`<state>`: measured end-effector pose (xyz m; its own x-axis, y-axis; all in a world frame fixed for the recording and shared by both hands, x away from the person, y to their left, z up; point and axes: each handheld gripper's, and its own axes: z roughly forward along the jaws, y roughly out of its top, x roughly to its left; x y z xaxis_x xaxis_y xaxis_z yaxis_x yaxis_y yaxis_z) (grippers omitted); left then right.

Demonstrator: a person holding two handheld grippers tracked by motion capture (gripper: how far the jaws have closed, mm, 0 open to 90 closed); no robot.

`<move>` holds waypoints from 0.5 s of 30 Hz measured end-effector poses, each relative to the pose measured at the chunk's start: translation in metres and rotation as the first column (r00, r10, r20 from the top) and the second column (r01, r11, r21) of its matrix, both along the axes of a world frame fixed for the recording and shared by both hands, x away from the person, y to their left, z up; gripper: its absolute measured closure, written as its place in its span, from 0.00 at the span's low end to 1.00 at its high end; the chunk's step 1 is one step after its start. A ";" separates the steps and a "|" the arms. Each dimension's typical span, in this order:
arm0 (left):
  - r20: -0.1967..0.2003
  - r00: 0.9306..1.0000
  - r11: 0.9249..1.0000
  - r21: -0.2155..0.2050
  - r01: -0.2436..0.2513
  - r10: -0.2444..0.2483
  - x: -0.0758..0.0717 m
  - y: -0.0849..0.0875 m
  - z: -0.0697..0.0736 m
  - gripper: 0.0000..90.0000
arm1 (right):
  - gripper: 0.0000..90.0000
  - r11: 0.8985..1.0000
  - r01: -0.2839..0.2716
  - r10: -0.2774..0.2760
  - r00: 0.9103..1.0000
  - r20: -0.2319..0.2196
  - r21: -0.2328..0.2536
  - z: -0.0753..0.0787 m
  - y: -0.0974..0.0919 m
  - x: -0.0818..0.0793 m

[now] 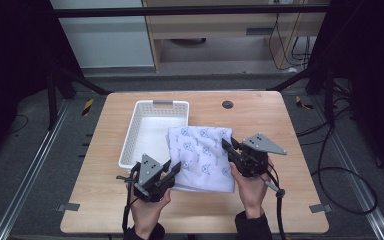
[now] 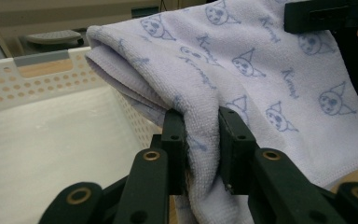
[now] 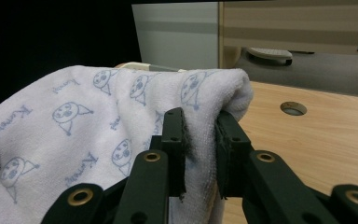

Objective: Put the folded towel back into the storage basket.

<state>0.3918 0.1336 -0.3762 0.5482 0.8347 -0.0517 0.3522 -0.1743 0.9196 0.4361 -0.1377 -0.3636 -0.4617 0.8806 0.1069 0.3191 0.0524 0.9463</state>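
Nearest the person, a folded towel [image 1: 202, 157], pale lilac with printed faces, was held at its near edge, the left gripper [image 1: 172, 170] and the right gripper [image 1: 228, 146] each clamped on a bunched fold. Judged light, soft, limp; best pinched at thick folded corners. Beyond it, partly overlapped, a white basket [image 1: 130, 142] was noted.

White perforated basket [image 1: 139, 134] on wooden table [image 1: 105, 200], left of centre; round grommet hole [image 1: 227, 104] near far edge; cables [image 1: 345, 175] on floor right.
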 end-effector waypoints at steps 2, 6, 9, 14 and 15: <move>0.003 1.000 1.000 0.001 -0.005 0.005 0.001 0.002 0.002 0.82 | 0.85 1.000 0.001 -0.001 1.000 0.004 -0.001 0.002 0.003 0.002; 0.012 1.000 1.000 0.001 -0.016 0.016 0.004 0.005 0.007 0.82 | 0.85 1.000 -0.003 0.003 1.000 0.010 0.001 0.007 0.009 0.005; 0.012 1.000 1.000 -0.004 -0.019 0.019 0.007 0.009 0.010 0.82 | 0.85 1.000 -0.007 0.007 1.000 0.013 -0.002 0.011 0.012 0.009; 0.017 0.999 0.999 -0.003 -0.032 0.032 0.011 0.014 0.013 0.82 | 0.85 1.000 -0.011 0.011 1.000 0.019 -0.011 0.017 0.019 0.015; 0.017 0.999 0.999 -0.003 -0.032 0.032 0.011 0.014 0.013 0.82 | 0.85 1.000 -0.012 0.013 1.000 0.020 -0.014 0.019 0.021 0.016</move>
<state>0.4030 0.1471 -0.3628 0.5219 0.8518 -0.0448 0.3420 -0.1609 0.9258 0.4517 -0.1166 -0.3449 -0.4748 0.8760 0.0848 0.2989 0.0699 0.9517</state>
